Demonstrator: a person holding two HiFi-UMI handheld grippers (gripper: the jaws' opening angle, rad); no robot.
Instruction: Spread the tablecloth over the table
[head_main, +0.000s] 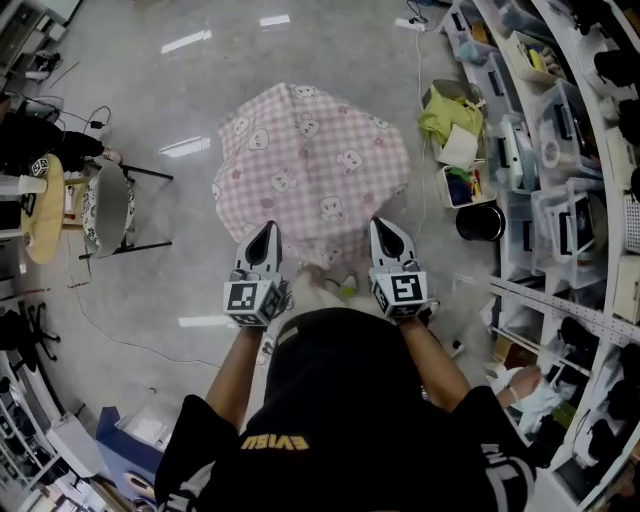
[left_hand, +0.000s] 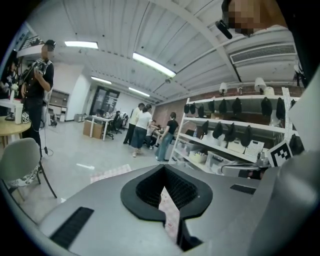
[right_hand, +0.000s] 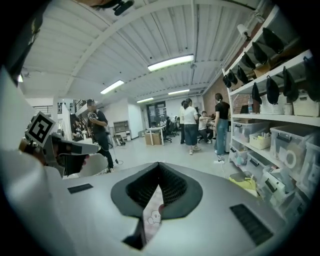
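Observation:
A pink checked tablecloth (head_main: 312, 160) with small bear prints hangs billowed out in front of me, above the grey floor. My left gripper (head_main: 265, 233) is shut on its near left edge and my right gripper (head_main: 385, 229) is shut on its near right edge, both held side by side at chest height. In the left gripper view a strip of the cloth (left_hand: 169, 214) shows pinched between the black pads. The right gripper view shows the same, a strip of cloth (right_hand: 151, 214) clamped between the pads. What lies under the cloth is hidden.
A grey chair (head_main: 106, 206) and a round wooden table (head_main: 44, 208) stand at the left. Shelves with bins (head_main: 560, 200) line the right side, with a black bucket (head_main: 480, 221) and a box of green cloth (head_main: 449, 116) on the floor. Several people (left_hand: 143, 126) stand far off.

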